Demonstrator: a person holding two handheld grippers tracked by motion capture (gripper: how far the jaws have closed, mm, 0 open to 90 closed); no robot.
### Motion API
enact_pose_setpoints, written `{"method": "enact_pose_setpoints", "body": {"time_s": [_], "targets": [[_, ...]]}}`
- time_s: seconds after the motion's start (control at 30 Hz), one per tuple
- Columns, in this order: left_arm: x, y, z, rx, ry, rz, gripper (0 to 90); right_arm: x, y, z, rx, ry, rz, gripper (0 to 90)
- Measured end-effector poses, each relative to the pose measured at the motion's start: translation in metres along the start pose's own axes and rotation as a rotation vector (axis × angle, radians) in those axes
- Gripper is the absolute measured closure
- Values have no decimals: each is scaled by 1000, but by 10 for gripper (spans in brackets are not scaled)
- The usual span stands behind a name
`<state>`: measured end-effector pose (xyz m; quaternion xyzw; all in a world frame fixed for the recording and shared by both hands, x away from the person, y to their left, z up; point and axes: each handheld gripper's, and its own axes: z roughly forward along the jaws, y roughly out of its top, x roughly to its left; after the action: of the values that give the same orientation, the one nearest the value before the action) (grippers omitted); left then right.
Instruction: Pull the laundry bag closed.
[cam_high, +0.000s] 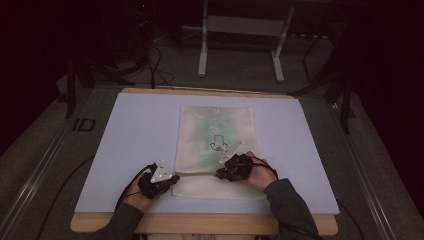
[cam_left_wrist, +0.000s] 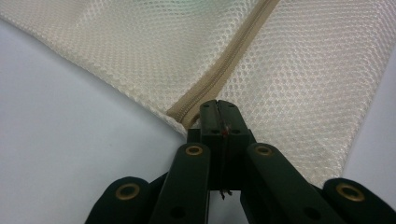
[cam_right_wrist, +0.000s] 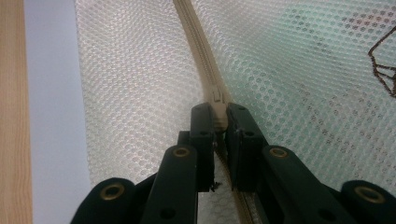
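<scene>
A cream mesh bag (cam_high: 215, 135) lies flat on the pale blue mat (cam_high: 135, 135), with a green item and a dark drawing showing through it. A tan zipper (cam_high: 197, 173) runs across its near part. My left gripper (cam_high: 175, 178) is shut on the bag's edge at the zipper's end (cam_left_wrist: 187, 109), its jaws pressed together (cam_left_wrist: 217, 105). In the right gripper view, my right gripper (cam_right_wrist: 218, 112) is shut on the zipper pull (cam_right_wrist: 218, 119), with the zipper (cam_right_wrist: 196, 42) running on ahead over the mesh (cam_right_wrist: 303, 70). In the high view that gripper (cam_high: 220, 173) sits at the zipper's right part.
The mat lies on a wooden table whose front edge (cam_high: 200, 225) shows below it. A strip of that wood (cam_right_wrist: 11, 93) lies beside the mat in the right gripper view. A white frame with legs (cam_high: 202, 50) and cables (cam_high: 155, 70) stand beyond the table.
</scene>
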<state>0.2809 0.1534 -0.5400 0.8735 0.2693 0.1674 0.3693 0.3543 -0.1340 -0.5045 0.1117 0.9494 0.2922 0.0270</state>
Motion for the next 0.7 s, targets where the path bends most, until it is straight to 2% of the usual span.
{"method": "enact_pose_setpoints", "body": {"time_s": [0.7], "targets": [[0,0,0,0,-1,-2,894,-4,-12,-8,-1,-15,26,820]]}}
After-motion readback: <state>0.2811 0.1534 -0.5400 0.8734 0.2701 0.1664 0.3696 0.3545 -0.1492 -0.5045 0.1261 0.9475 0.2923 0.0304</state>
